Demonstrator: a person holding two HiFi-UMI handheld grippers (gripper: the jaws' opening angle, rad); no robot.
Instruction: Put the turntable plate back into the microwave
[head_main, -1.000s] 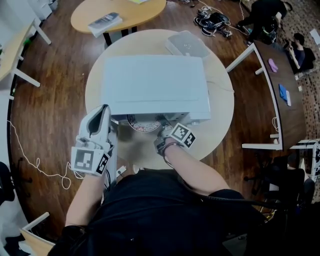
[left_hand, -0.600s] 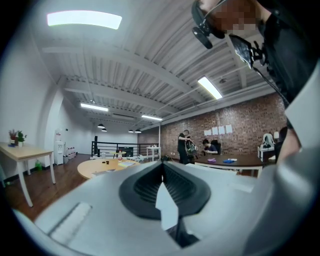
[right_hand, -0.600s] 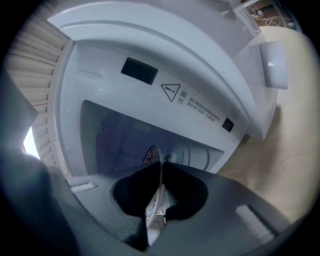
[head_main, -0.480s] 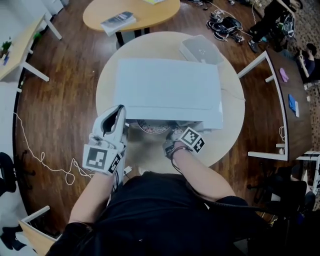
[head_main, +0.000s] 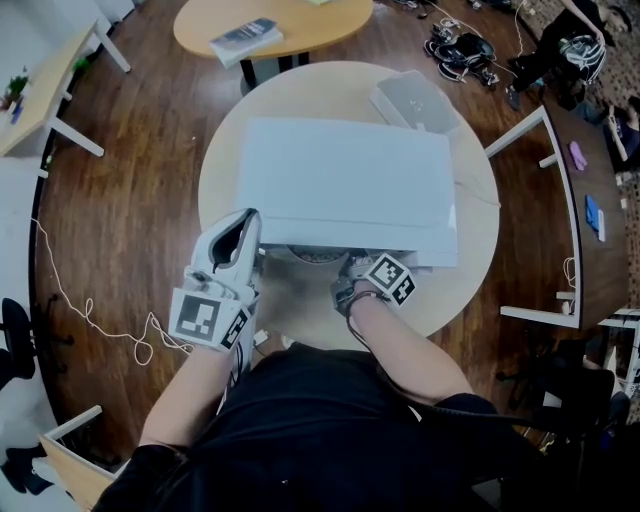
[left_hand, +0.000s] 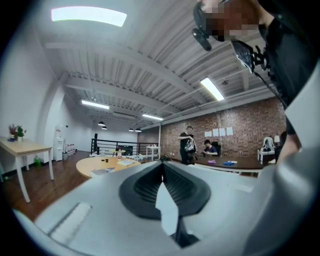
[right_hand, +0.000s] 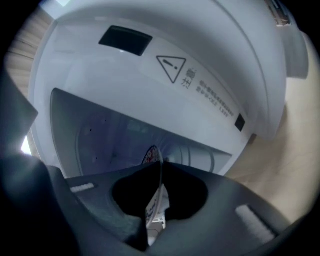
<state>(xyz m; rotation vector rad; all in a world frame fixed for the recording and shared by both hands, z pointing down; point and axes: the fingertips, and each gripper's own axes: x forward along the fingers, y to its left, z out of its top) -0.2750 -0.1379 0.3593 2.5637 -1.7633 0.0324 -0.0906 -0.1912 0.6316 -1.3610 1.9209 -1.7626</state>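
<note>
The white microwave stands in the middle of a round pale wooden table, its front facing the person, and in the right gripper view its cavity stands open under a frame bearing a warning-triangle label. The right gripper is at the microwave's front opening, angled somewhat downward, and its jaws pinch the rim of the turntable plate, which runs edge-on between the dark pads, with a red-patterned part of it showing just above the jaw tips. From the head view the same plate shows only as a thin arc at the microwave's lower front edge, just left of the right gripper, so most of it lies under the microwave's top. The left gripper is held level at the microwave's front left corner; its jaws are pressed together with nothing between them, and the left gripper looks past the microwave across the room. Behind the microwave, on the same table, lies a flat grey box.
</note>
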